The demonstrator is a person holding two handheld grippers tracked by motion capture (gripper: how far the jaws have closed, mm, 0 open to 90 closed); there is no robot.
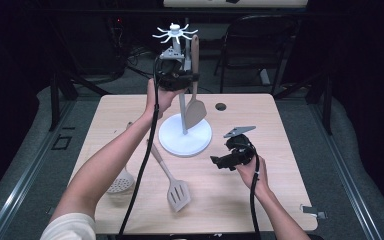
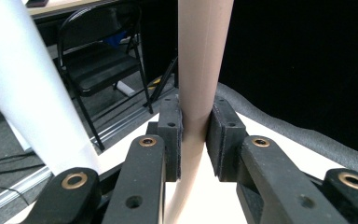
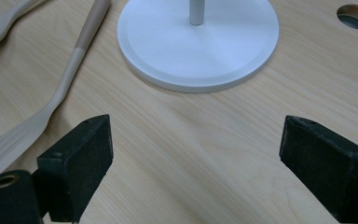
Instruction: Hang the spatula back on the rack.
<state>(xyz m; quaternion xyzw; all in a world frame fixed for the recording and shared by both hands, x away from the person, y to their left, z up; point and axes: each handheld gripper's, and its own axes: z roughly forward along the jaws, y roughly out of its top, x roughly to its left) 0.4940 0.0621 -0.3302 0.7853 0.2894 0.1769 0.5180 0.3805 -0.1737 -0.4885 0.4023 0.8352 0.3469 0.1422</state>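
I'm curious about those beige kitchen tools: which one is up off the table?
The solid spatula, held upright by its handle in the left gripper beside the white stand. The slotted spatula and skimmer lie flat on the table.

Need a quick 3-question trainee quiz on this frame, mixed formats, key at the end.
1. True or false: the left gripper has its jaws shut on the handle of the beige spatula beside the white stand.
2. Multiple choice: the right gripper is A) shut on the slotted turner, B) open above bare table, C) shut on the stand's pole.
3. Fill in: two utensils lie on the table at the person's left: the slotted turner and a ______ spoon.

Key: 1 true; 2 B; 3 perforated.
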